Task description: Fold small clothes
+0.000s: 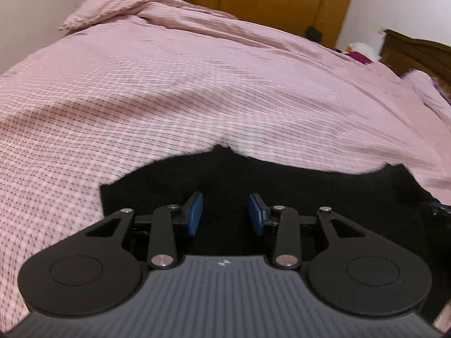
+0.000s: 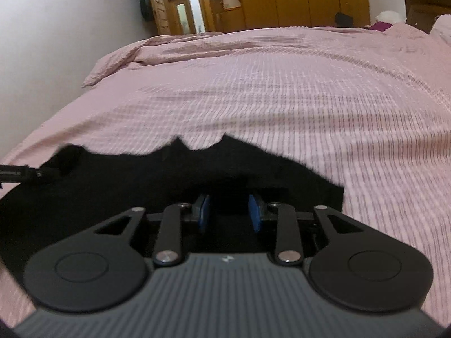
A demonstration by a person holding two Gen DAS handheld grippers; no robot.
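A black cloth point(image 1: 296, 191) is lying on the pink bed point(image 1: 197, 90), right under and in front of both grippers. The left gripper point(image 1: 226, 212) is sitting low over the cloth with its blue pads point(image 1: 195, 214) spread wide apart, and nothing is showing between them but cloth below. The right gripper point(image 2: 229, 211) is also sitting wide over the cloth point(image 2: 141, 180), with its blue pads point(image 2: 255, 214) apart. The left view is showing the cloth's left edge and a bit of the other gripper at the far right. The right view is showing the cloth's right corner and a dark bar point(image 2: 17, 173) poking in from the left. The cloth is so dark that its folds are hard to see, and the near part is hiding behind the grippers.
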